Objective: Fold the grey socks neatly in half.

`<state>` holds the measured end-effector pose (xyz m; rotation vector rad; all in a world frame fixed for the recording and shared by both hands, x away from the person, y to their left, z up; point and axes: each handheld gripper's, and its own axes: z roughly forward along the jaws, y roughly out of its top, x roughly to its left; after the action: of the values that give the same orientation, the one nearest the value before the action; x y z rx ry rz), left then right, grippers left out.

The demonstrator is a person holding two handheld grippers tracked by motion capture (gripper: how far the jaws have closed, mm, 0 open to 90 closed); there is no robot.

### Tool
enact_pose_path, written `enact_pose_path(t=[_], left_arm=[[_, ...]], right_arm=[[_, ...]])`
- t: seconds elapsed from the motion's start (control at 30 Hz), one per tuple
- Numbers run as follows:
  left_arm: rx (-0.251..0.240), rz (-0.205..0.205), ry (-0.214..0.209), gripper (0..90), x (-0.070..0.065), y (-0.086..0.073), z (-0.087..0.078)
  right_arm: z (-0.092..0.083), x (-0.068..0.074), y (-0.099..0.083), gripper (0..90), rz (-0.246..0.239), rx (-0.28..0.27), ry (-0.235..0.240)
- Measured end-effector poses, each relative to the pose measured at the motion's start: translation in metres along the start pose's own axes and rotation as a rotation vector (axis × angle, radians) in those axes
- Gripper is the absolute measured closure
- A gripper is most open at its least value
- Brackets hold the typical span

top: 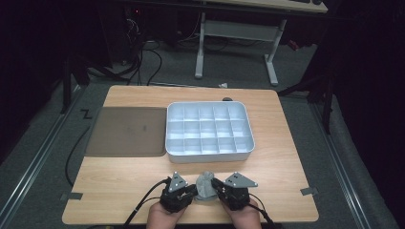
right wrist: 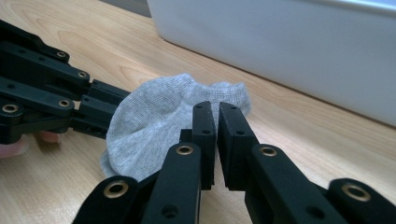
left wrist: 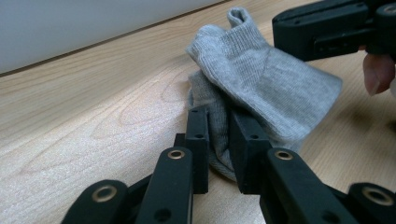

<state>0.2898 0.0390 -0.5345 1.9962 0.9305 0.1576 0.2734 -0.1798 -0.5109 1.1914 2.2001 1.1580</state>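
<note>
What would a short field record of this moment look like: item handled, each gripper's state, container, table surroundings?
item: small grey knitted sock, bunched on the light wooden table near its front edge
left gripper: jaws close together with a fold of the sock between them
right gripper: jaws nearly shut on the sock's other side
container: white plastic tray with a grid of compartments, beyond the sock; nothing seen inside
beside container: flat brown mat on its left
sock to container: apart
</note>
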Motion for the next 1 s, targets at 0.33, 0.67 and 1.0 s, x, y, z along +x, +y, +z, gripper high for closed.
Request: enact_pose_path(t=[0.33,0.67,1.0], left_arm=[[-0.001,-0.006,-0.004,75.7,0.001,0.0,0.0],[-0.006,-0.01,-0.005,73.5,0.001,0.0,0.0],[-0.035,-0.027,-0.02,68.4,0.005,0.003,-0.007]], right_arm=[[-0.004,0.003,-0.002,86.3,0.008,-0.026,0.008],[-0.006,0.004,-0.002,86.7,0.004,-0.039,0.02],[0.011,0.006,-0.009,88.0,-0.001,0.041,0.043]])
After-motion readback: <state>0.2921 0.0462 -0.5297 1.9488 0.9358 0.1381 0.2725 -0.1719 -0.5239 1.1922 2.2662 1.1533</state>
